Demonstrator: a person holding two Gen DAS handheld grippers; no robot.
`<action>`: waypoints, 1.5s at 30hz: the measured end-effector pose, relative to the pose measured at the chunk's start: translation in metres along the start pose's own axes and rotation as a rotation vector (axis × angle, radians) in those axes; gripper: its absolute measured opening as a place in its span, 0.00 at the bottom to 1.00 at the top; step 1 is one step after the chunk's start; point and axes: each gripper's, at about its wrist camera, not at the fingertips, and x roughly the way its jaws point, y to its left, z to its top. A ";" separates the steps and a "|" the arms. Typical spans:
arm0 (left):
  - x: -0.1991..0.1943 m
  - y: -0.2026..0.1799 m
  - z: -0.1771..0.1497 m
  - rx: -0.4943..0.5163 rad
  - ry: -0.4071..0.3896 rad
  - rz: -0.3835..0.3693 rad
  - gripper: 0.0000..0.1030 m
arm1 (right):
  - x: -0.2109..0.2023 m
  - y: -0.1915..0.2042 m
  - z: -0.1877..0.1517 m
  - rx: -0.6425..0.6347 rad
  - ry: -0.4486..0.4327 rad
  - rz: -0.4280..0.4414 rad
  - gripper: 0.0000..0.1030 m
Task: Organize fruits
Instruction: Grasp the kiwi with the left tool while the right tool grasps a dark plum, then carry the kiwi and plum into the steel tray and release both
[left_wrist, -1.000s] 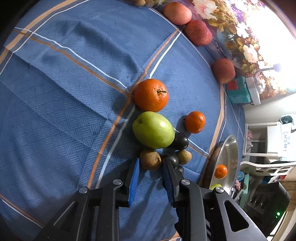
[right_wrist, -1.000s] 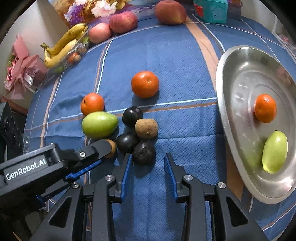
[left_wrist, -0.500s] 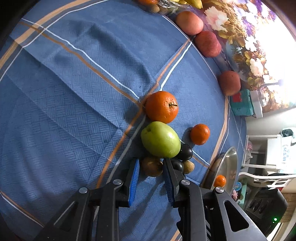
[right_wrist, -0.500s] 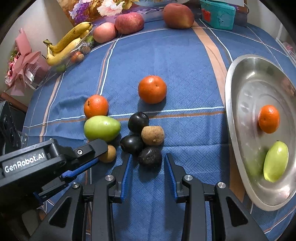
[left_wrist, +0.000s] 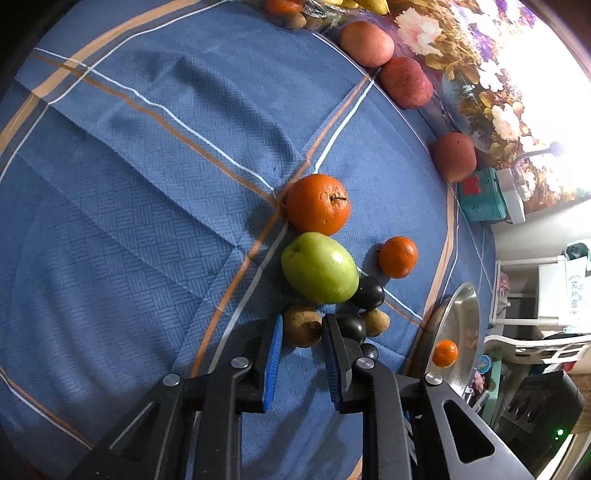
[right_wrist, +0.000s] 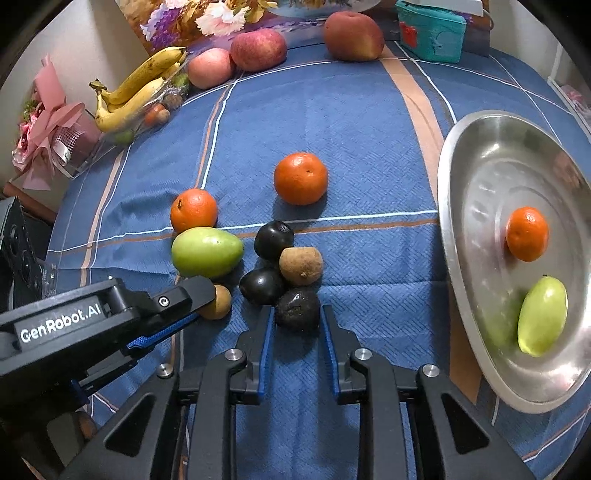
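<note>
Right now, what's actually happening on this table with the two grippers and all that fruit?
A person is sorting fruit with two handheld grippers. The left gripper has its open fingers on either side of a brown kiwi, not yet closed on it. The right gripper is open around a dark wrinkled fruit at the near edge of the pile. The steel tray already holds a small orange and a green mango.
</note>
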 end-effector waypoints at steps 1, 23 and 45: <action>-0.001 0.000 0.000 0.000 -0.001 0.000 0.22 | 0.000 0.000 0.000 0.001 0.000 0.000 0.24; 0.007 0.007 -0.003 -0.039 0.045 -0.037 0.36 | -0.019 -0.006 -0.002 0.042 -0.035 0.011 0.24; -0.009 0.008 0.003 -0.079 -0.021 -0.077 0.24 | -0.018 -0.006 -0.002 0.062 -0.035 0.011 0.24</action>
